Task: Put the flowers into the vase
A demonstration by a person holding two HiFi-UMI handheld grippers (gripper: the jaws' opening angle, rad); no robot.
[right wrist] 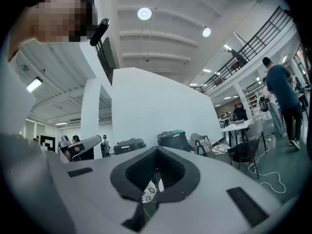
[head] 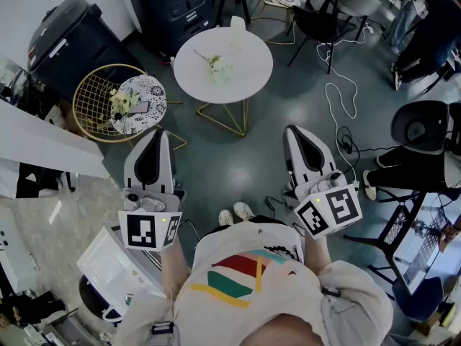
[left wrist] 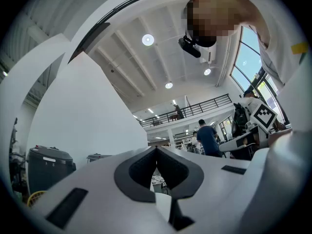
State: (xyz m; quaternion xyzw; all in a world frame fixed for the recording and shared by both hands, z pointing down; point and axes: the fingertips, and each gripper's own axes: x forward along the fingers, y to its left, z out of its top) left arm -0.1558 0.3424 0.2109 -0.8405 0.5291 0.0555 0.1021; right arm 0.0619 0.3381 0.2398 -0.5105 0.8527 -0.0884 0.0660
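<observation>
Caught both grippers clamped shut on nothing: left gripper [head: 160, 135] and right gripper [head: 294, 131] held up in front of the chest, well apart from anything worth grabbing. Spotted a flower sprig [head: 220, 69] lying flat on the round white table [head: 252, 74], near but not touching the pale vase [head: 238, 31] standing upright by the far edge. Noticed a second bunch of flowers [head: 122, 101] on the patterned cushion [head: 150, 92] of the gold wire chair [head: 90, 103] off to the left. Looked like the walk-up stage, nothing picked yet. Probably needed stepping in closer first, then opening one set of jaws before the reach, pinching the stem low rather than the bloom, and steadying the vase with the spare gripper if wobbly.
</observation>
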